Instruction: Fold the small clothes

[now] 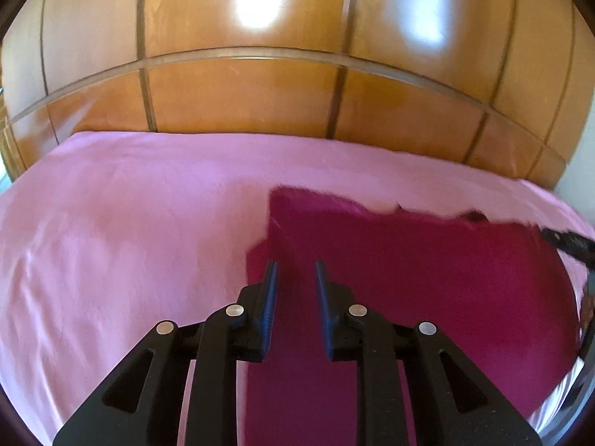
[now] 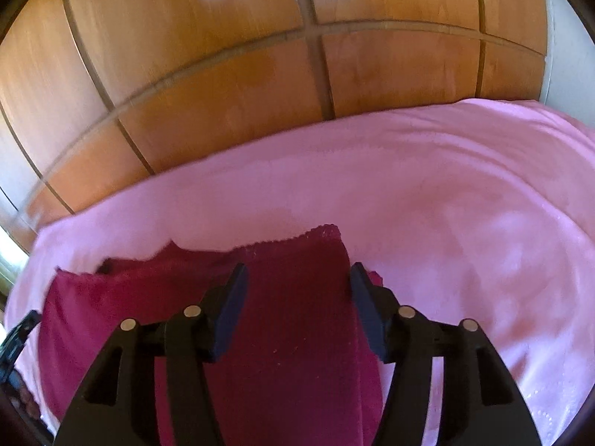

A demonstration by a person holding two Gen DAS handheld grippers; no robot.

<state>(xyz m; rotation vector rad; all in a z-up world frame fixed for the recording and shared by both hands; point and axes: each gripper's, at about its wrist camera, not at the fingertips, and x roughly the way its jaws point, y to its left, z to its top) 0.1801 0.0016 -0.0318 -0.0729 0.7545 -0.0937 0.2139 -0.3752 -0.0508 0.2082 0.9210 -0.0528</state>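
Note:
A dark magenta garment [image 1: 409,278] lies flat on a pink bedsheet [image 1: 130,223]. My left gripper [image 1: 296,265] is open and empty, hovering over the garment's left edge. In the right wrist view the same garment [image 2: 290,316] lies under my right gripper [image 2: 297,271], which is wide open and empty above the garment's right part, near its lace-trimmed top edge. The right gripper's black tip [image 1: 569,243] shows at the right edge of the left wrist view. The left gripper [image 2: 18,334] shows at the far left of the right wrist view.
A glossy wooden wardrobe [image 1: 260,85] with panelled doors stands right behind the bed. The pink sheet [image 2: 465,204] stretches to the right of the garment, with a white wall [image 2: 561,55] at the far right.

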